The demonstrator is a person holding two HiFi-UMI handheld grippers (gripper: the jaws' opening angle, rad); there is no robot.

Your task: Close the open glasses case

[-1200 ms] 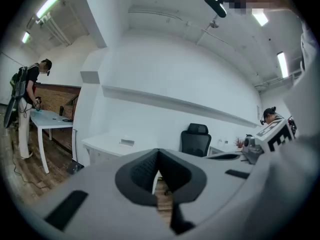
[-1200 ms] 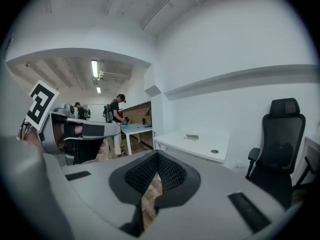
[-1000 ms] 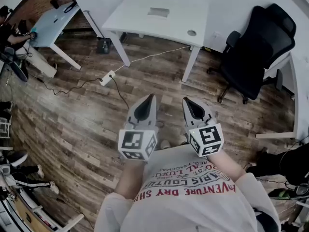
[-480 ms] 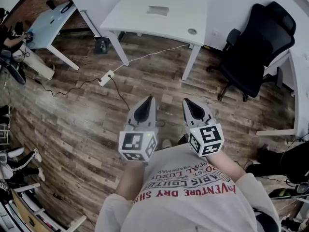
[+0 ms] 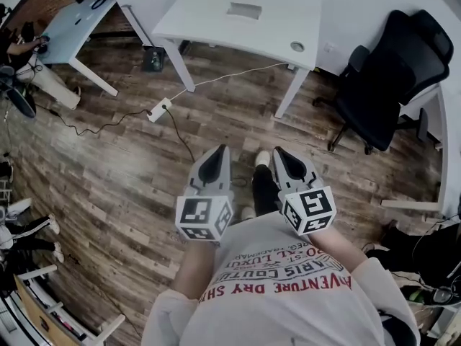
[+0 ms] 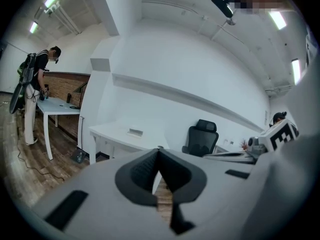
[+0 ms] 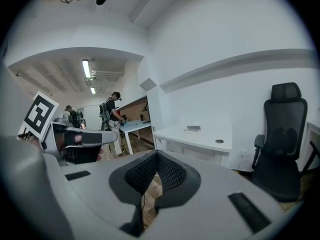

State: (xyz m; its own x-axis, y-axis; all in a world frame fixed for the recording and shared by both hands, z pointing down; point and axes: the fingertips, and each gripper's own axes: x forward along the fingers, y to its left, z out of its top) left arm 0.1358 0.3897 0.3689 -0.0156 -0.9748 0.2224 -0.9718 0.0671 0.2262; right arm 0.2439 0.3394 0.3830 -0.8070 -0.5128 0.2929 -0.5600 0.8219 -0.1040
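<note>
The glasses case (image 5: 245, 11) is a small grey box lying on the white table (image 5: 216, 31) far ahead. It also shows small in the left gripper view (image 6: 135, 132) and the right gripper view (image 7: 193, 129); whether its lid is up is too small to tell. My left gripper (image 5: 220, 150) and right gripper (image 5: 279, 151) are held side by side in front of the person's chest, over the wood floor, well short of the table. Both are shut with nothing between the jaws, the left gripper's tips (image 6: 159, 149) and the right gripper's tips (image 7: 157, 153) meeting.
A black office chair (image 5: 389, 78) stands right of the table. A white cable and power strip (image 5: 160, 111) lie on the floor before it. A second table (image 5: 68, 31) with a person (image 5: 25, 56) is at far left. The wearer's leg and shoe (image 5: 263, 182) show between the grippers.
The person has stepped forward: a leg and shoe now show between the grippers, and the floor and chair have shifted in view. Both grippers stay shut and level.
</note>
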